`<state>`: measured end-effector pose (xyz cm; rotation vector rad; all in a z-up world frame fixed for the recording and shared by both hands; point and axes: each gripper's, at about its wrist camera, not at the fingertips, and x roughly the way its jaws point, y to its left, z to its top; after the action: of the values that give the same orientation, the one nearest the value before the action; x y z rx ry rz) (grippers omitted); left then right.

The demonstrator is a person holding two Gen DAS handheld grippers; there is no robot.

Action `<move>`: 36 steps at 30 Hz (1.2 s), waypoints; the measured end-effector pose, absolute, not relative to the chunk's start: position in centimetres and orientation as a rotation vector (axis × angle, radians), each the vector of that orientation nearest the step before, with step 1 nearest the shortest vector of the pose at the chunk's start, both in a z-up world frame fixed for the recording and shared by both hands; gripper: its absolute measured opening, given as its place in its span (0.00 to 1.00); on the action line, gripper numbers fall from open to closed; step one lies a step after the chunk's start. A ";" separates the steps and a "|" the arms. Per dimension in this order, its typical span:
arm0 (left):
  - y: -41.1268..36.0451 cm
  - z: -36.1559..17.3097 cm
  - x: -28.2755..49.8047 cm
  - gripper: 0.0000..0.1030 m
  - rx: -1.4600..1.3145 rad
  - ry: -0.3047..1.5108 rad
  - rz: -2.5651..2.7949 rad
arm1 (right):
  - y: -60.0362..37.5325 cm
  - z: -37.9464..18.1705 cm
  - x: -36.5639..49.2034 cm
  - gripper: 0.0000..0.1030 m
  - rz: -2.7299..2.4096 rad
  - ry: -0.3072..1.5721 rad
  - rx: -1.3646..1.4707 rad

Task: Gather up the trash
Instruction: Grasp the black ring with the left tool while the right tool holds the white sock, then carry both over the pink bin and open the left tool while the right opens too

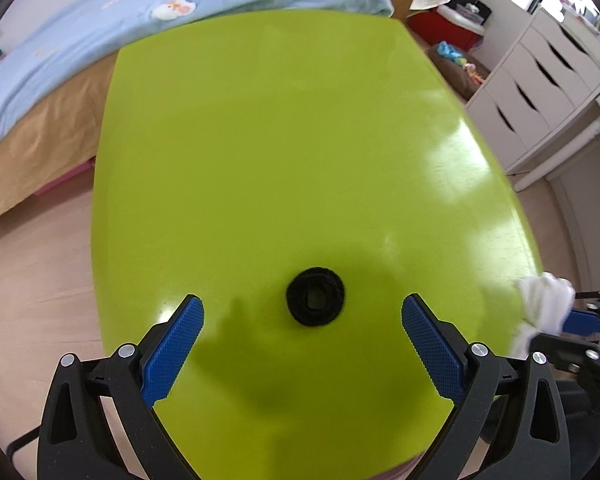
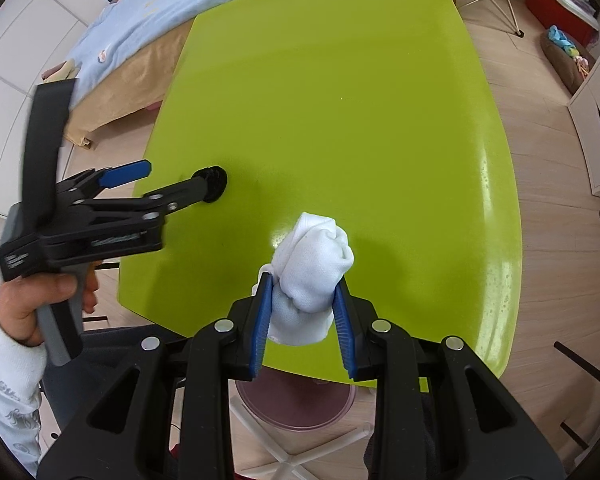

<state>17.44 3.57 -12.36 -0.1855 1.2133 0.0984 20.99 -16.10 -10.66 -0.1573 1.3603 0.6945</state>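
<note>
A black rolled ring of fabric [image 1: 315, 296] lies on the green table [image 1: 284, 140]. My left gripper [image 1: 302, 316] is open, its blue pads either side of the ring and just short of it. In the right wrist view the left gripper [image 2: 172, 180] reaches toward the same black ring [image 2: 215, 183], partly covering it. My right gripper [image 2: 304, 284] is shut on a white balled-up cloth [image 2: 314, 268], held above the table's near edge. The cloth also shows in the left wrist view [image 1: 544, 308] at the far right.
A bed with a light blue quilt [image 1: 100, 28] stands behind the table. White drawers [image 1: 540, 92] stand at the right. A pinkish round bin [image 2: 296, 408] sits on the floor under the table's near edge. Wooden floor [image 1: 32, 272] surrounds the table.
</note>
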 end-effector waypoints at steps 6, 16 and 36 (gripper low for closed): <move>3.0 -13.3 17.6 0.68 -0.168 1.231 0.111 | -16.2 -11.2 20.9 0.29 0.689 1.368 -0.166; 2.5 -14.2 17.7 0.30 -0.147 1.243 0.098 | -15.7 -11.3 20.7 0.29 0.687 1.357 -0.187; -0.3 -7.6 12.9 0.24 -0.092 1.105 0.012 | -17.0 -7.9 17.9 0.29 0.687 1.221 -0.217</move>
<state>12.95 -0.27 -7.64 -0.0916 1.1045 0.0116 17.93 -17.03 -7.87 -0.2174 1.2205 0.6871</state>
